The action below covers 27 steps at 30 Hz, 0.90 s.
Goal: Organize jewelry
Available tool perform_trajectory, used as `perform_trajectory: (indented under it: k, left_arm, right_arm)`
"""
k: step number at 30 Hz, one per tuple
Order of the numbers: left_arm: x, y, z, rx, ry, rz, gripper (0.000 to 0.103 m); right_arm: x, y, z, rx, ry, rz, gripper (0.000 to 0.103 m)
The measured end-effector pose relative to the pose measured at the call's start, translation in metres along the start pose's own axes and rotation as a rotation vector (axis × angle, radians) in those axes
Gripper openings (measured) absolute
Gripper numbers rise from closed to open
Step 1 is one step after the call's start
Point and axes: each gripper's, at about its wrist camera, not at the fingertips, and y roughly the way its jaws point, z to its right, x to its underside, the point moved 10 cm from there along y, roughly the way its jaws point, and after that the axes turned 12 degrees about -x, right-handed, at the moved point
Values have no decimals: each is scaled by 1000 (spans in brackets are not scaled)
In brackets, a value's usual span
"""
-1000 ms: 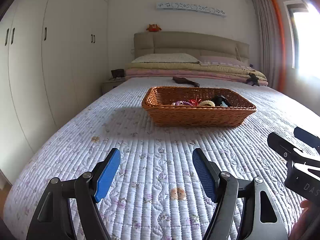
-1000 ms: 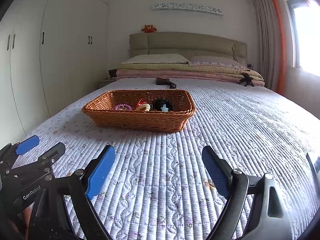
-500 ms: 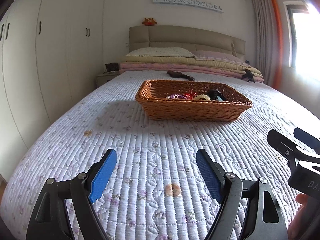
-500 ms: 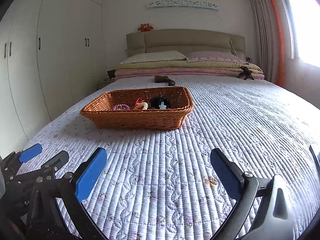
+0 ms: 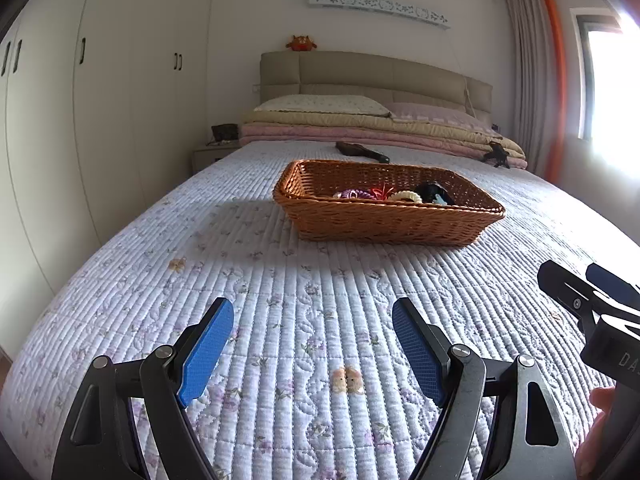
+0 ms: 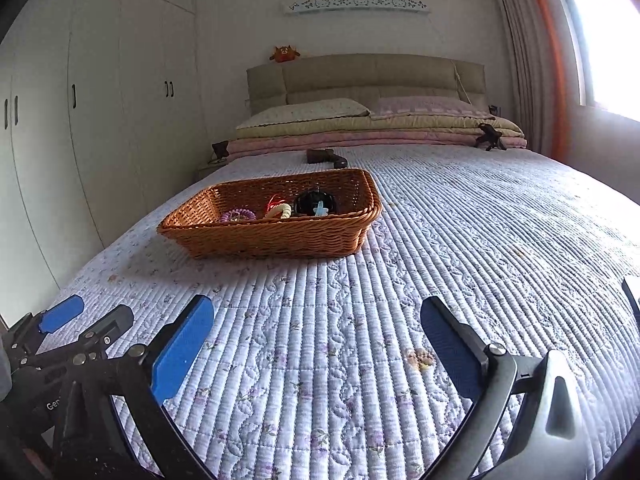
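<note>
A brown wicker basket (image 5: 384, 220) sits on the quilted bed; it also shows in the right wrist view (image 6: 276, 232). Inside lie a purple coil bracelet (image 6: 238, 215), a red piece (image 6: 274, 201), a cream beaded ring (image 6: 282, 211), a black round item (image 6: 314, 201) and a small light-blue piece (image 6: 320, 209). My left gripper (image 5: 312, 340) is open and empty, low over the quilt well short of the basket. My right gripper (image 6: 316, 340) is open and empty, beside the left one.
A dark brown object (image 5: 362, 151) lies on the bed behind the basket. Folded blankets and pillows (image 5: 360, 128) are stacked at the headboard, with a small black item (image 5: 496, 154) at their right end. White wardrobes (image 5: 80, 120) line the left side.
Both grippers have moved forward a little toward the basket, which now looks larger. The right gripper's jaws have spread wider. Nothing was picked up.
</note>
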Motion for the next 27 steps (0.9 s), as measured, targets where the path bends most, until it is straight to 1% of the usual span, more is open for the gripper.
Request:
perform_trajectory:
  k: [9, 27]
  left_arm:
    - [-1, -3, 3, 1, 12, 13, 82]
    - [0, 0, 3, -3, 13, 0, 82]
  right_arm:
    - [0, -1, 1, -3, 7, 0, 103]
    - [0, -1, 1, -3, 5, -2, 103]
